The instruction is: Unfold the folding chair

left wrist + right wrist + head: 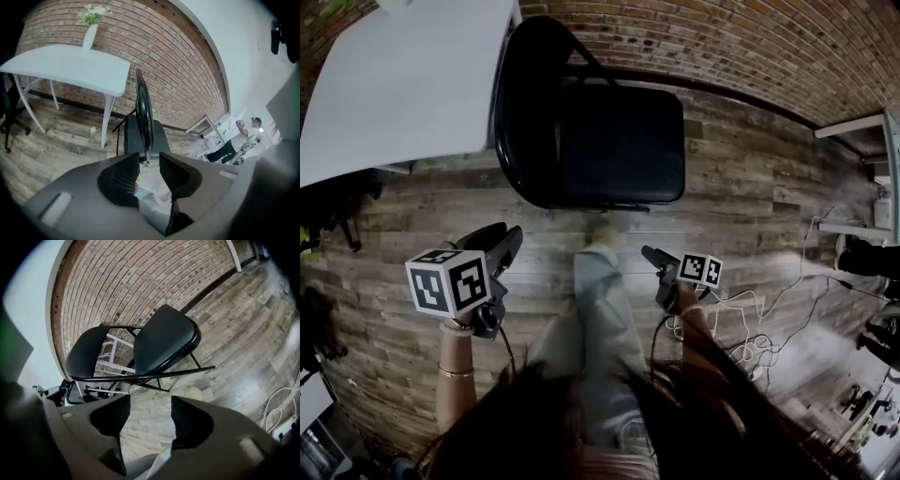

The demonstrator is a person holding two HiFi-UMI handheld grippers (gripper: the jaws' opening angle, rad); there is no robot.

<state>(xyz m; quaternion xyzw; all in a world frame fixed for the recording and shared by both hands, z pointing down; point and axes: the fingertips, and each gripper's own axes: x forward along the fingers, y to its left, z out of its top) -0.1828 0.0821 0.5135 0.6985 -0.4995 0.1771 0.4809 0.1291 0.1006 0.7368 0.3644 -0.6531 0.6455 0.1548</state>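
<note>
The black folding chair [609, 141] stands opened out on the wooden floor by the brick wall, seat level and backrest towards the table. My left gripper [512, 240] hangs short of it at the lower left, jaws apart and empty. My right gripper [649, 254] hangs short of it at the lower right, also open and empty. The left gripper view shows the chair [143, 123] edge-on beyond the left gripper [149, 165]. In the right gripper view the chair [161, 344] shows from the side, well ahead of the right gripper [150, 414]. Neither gripper touches it.
A white table [403, 84] stands left of the chair, with a vase of flowers [90, 33] on it. White cables [769, 319] trail over the floor at the right. My own leg and shoe [600, 272] reach towards the chair. A person [236, 143] stands far off.
</note>
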